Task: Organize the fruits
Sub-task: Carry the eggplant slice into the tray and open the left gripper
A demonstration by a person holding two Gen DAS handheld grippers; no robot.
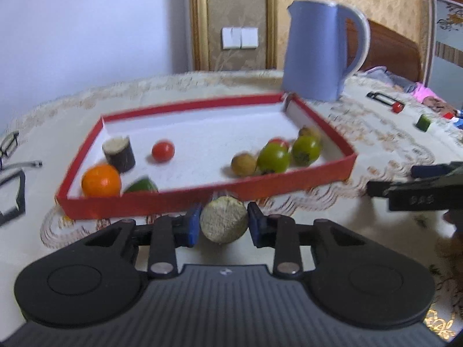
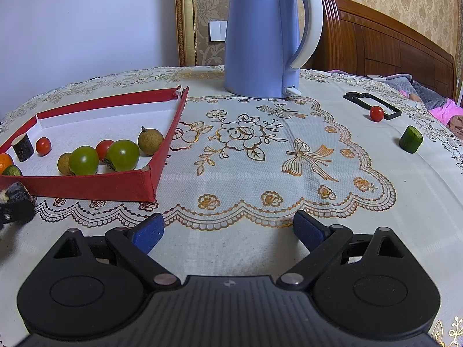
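My left gripper [image 1: 223, 223] is shut on a cut piece with a pale round face [image 1: 223, 219], held just in front of the red tray's near wall [image 1: 173, 202]. The tray [image 2: 86, 186] holds an orange [image 1: 101, 180], a dark-skinned cut piece [image 1: 119, 153], a cherry tomato [image 1: 163, 151], two green tomatoes [image 1: 273, 157], longans [image 1: 243, 164] and a green piece [image 1: 141, 185]. My right gripper [image 2: 227, 231] is open and empty over the tablecloth, right of the tray. A cherry tomato [image 2: 376, 113] and a green cucumber piece [image 2: 410, 139] lie at far right.
A blue electric kettle [image 2: 262, 34] stands behind the tray's right corner. A black rectangular frame [image 2: 373, 102] lies by the loose tomato. Glasses [image 1: 8, 147] and a black frame [image 1: 14, 199] lie left of the tray. A bed headboard [image 2: 390, 43] is behind the table.
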